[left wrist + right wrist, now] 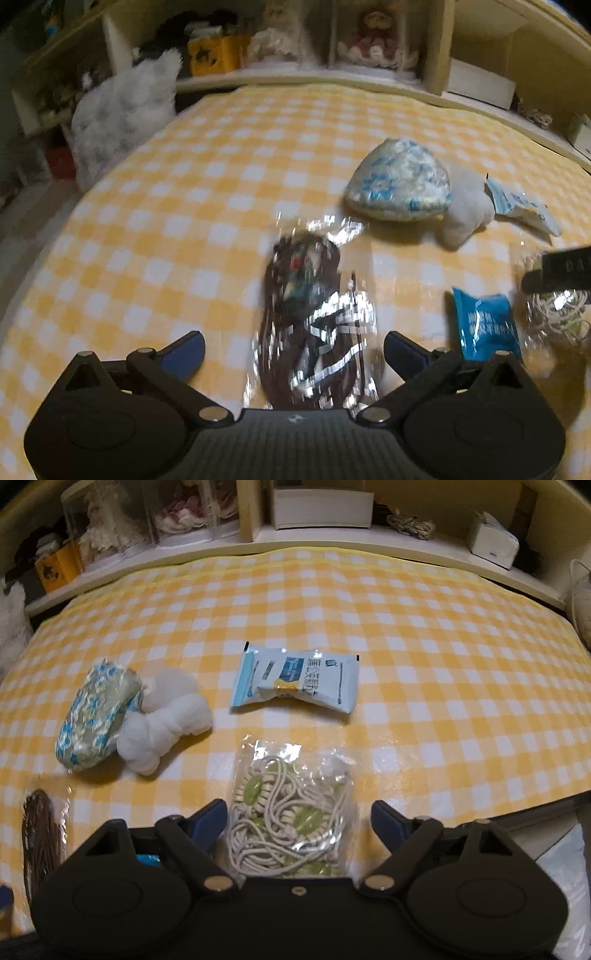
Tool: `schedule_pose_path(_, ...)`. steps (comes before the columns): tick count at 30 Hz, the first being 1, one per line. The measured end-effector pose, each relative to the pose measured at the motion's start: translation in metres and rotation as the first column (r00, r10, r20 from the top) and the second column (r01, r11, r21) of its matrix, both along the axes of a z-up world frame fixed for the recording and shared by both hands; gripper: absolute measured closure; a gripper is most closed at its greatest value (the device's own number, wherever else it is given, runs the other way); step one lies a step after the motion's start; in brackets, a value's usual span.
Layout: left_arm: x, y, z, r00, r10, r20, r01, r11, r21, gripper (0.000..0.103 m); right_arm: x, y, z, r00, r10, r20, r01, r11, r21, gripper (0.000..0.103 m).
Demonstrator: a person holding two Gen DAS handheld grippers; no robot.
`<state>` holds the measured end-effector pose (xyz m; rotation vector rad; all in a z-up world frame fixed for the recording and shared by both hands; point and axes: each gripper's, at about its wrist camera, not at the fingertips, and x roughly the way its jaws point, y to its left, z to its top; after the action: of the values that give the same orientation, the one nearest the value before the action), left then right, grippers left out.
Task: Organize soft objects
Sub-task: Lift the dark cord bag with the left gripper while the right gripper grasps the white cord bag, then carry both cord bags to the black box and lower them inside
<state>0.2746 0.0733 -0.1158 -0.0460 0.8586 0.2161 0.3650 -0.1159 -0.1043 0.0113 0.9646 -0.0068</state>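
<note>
A clear bag of brown cord [314, 317] lies on the yellow checked cloth [184, 177], between the fingers of my left gripper [293, 350]. The jaws stand wide and the pads are clear of the bag. My right gripper [297, 819] is open around a clear bag of white cord with green beads [291, 812], and a gap shows on its right side. A blue floral pouch [98, 720] leans against a knotted white cloth [162, 720]. A pale blue packet [295, 679] lies further back. A darker blue packet [484, 326] lies beside the left gripper's right finger.
Cream shelves [332, 542] run along the far side, holding clear boxes of soft things, a yellow box [214, 51] and a tissue box [491, 542]. A white plush [122, 107] stands at the far left. The table's edge [535, 805] drops off at right.
</note>
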Motion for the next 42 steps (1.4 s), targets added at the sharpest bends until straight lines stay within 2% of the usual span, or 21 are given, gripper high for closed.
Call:
schedule_pose_path(1,0.003,0.0,-0.001,1.0,-0.024,0.002,0.024,1.0,0.014,0.002,-0.001,0.0,0.001,1.0,0.019,-0.001,-0.019,1.0,0.011,0.033)
schedule_pose_path(3,0.008,0.002,-0.004,0.998,-0.063,-0.013,0.063,0.998,0.028,0.002,-0.001,-0.002,0.0,0.999,0.031,-0.011,-0.031,0.999,0.021,0.033)
schedule_pose_path(6,0.011,0.006,-0.007,0.999,-0.042,-0.013,0.042,0.999,-0.006,0.004,-0.003,-0.006,0.0,0.998,0.057,-0.013,-0.057,0.998,0.028,0.038)
schedule_pose_path(11,0.011,0.002,0.001,0.999,-0.054,0.005,0.054,0.999,-0.007,0.04,-0.009,-0.013,-0.001,0.997,0.077,-0.001,-0.077,0.996,0.037,0.046)
schedule_pose_path(12,0.011,0.003,0.002,0.999,-0.054,0.009,0.054,0.998,-0.012,0.042,-0.01,-0.013,-0.001,0.997,0.083,0.005,-0.083,0.996,0.033,0.047)
schedule_pose_path(14,0.011,0.004,0.004,0.999,-0.044,0.014,0.045,0.999,-0.014,0.054,-0.012,-0.009,0.001,0.996,0.088,0.01,-0.088,0.996,0.03,0.05)
schedule_pose_path(18,0.007,0.012,0.008,0.999,-0.018,0.027,0.02,0.998,-0.064,0.06,-0.02,-0.01,0.004,0.996,0.089,0.014,-0.089,0.995,0.038,0.053)
schedule_pose_path(23,0.0,0.01,0.014,0.999,-0.011,0.048,0.015,0.997,-0.069,0.07,-0.033,-0.016,0.008,0.996,0.079,0.03,-0.081,0.995,0.05,0.058)
schedule_pose_path(28,-0.006,0.004,0.024,0.997,-0.028,0.075,0.034,0.997,-0.072,0.073,-0.042,-0.019,0.015,0.995,0.085,0.055,-0.087,0.996,0.032,0.059)
schedule_pose_path(35,-0.02,-0.01,0.042,0.991,-0.073,0.115,0.082,0.994,-0.074,0.073,-0.058,-0.024,0.033,0.991,0.097,0.098,-0.103,0.993,0.056,0.059)
schedule_pose_path(42,-0.04,-0.032,0.068,0.973,-0.143,0.178,0.159,0.985,-0.073,0.073,-0.085,-0.033,0.056,0.982,0.108,0.154,-0.122,0.989,0.083,0.06)
